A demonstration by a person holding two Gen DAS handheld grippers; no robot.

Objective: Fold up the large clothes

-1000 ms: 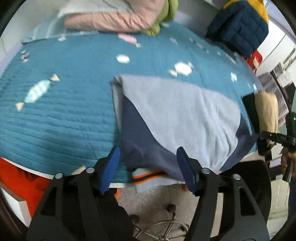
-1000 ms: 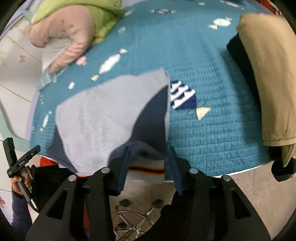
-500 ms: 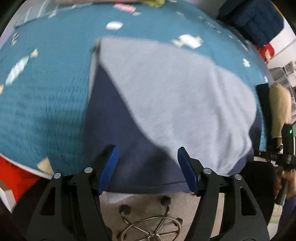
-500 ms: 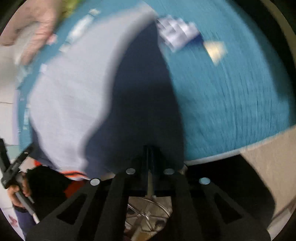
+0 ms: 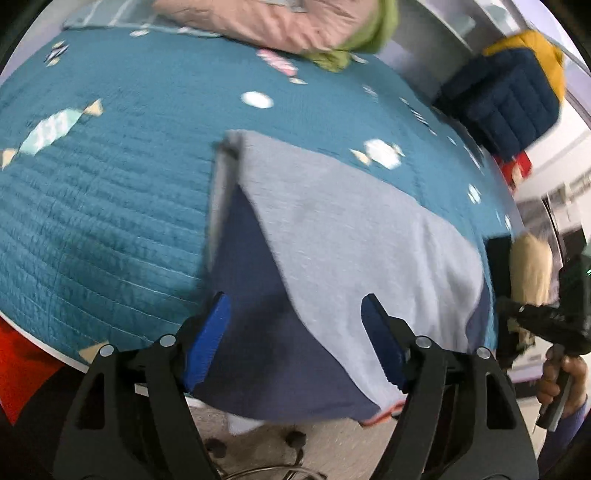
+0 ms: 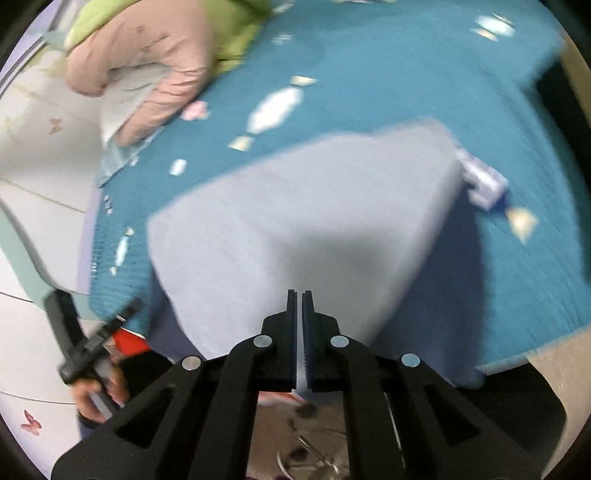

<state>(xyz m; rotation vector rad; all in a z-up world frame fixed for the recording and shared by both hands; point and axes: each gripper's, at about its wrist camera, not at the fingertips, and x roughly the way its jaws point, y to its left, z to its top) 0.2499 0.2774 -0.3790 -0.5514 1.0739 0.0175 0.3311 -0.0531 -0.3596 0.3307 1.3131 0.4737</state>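
I am pinching the soft grey-and-navy sweatshirt (image 6: 306, 221) in my right tool (image 6: 299, 295), its hem lying across the quilted teal bed (image 5: 110, 221); my left tool (image 5: 295, 314) is gaping wide above it.

The garment (image 5: 354, 251) is pale grey-blue over most of its face, with dark navy panels along its sides and a thin orange stripe at its hanging hem. It lies on a teal quilted bedspread (image 5: 110, 206) scattered with candy-shaped patches in white, cream and pale mint (one near the garment's corner is white and navy (image 6: 484, 182)). At the far end sits a dusty pink padded jacket (image 6: 147, 62) against a lime green piece (image 6: 236, 26). A quilted navy jacket with a mustard yellow top (image 5: 513, 92) rests at the bed's edge, something red beneath it. Both grippers are black with blue finger pads (image 5: 208, 343).
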